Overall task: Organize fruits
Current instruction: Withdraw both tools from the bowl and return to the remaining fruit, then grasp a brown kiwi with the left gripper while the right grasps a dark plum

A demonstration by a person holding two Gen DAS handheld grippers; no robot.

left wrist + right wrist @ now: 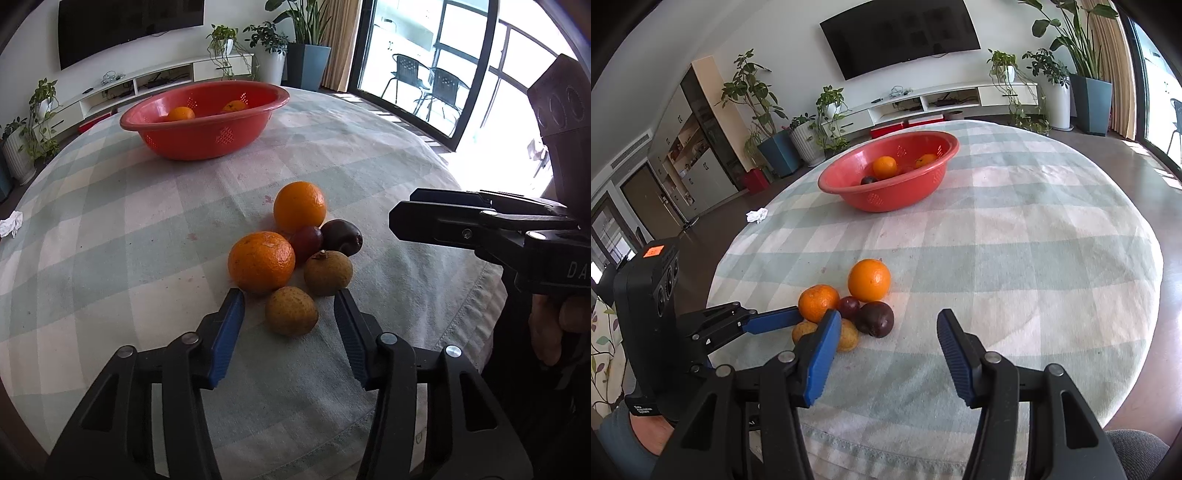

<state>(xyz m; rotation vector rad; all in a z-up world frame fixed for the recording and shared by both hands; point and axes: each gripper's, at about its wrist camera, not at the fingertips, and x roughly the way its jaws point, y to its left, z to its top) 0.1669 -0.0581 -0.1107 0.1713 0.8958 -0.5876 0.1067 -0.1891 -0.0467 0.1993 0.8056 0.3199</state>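
Observation:
A cluster of fruit lies on the checked tablecloth: a mandarin (261, 261), an orange (300, 206), a small red fruit (307, 242), a dark purple fruit (341, 236) and two brown fruits (328, 272). The nearer brown fruit (291, 311) sits between the blue pads of my left gripper (289, 297), which is open, with gaps on both sides. My right gripper (889, 315) hovers open just right of the cluster, with the dark purple fruit (875, 318) just beyond its left fingertip. The red basket (207, 136) stands at the far side and holds two oranges and a dark fruit.
A crumpled white tissue (756, 215) lies near the table's left edge. The round table's edge (487, 280) runs close behind the right hand. Bare checked cloth stretches between the fruit cluster and the basket. Potted plants and a TV unit stand beyond the table.

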